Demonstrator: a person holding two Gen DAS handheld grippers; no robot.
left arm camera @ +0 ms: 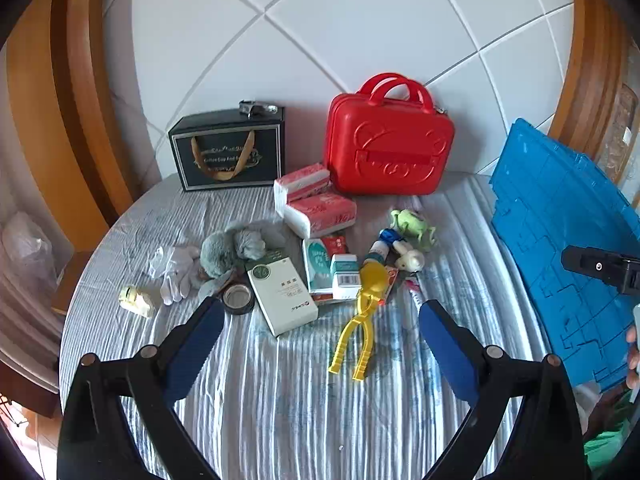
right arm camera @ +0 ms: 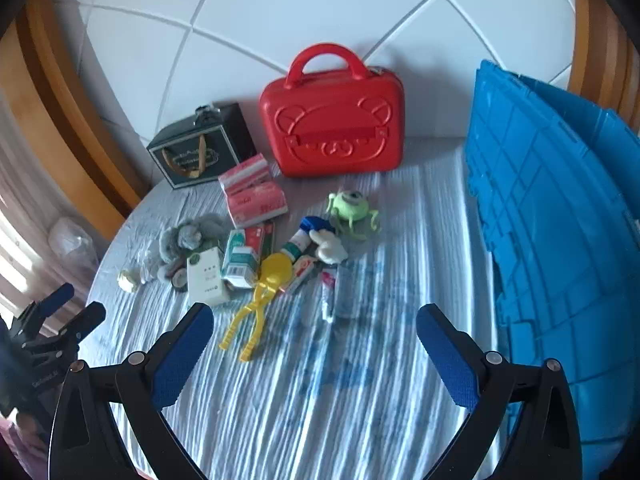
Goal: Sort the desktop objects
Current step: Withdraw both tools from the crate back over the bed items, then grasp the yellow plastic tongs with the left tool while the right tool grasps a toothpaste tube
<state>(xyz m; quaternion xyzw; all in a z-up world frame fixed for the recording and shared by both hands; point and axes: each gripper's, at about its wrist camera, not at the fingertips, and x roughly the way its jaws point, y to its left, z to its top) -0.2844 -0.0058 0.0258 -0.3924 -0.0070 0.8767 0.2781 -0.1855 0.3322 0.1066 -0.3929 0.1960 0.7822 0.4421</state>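
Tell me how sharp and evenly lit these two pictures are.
Left wrist view: sharp, bright streaks of glare on the striped cloth, red case crisp. Right wrist view: softer, bluish haze, cloth stripes smeared. Both: fisheye bends the wall lines and blue bin, dark corners.

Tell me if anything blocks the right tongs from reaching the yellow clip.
Nothing visible does. The right tongs are open above bare cloth, and the yellow clip lies just ahead, handles toward them. The white box sits beside it, not in the path.
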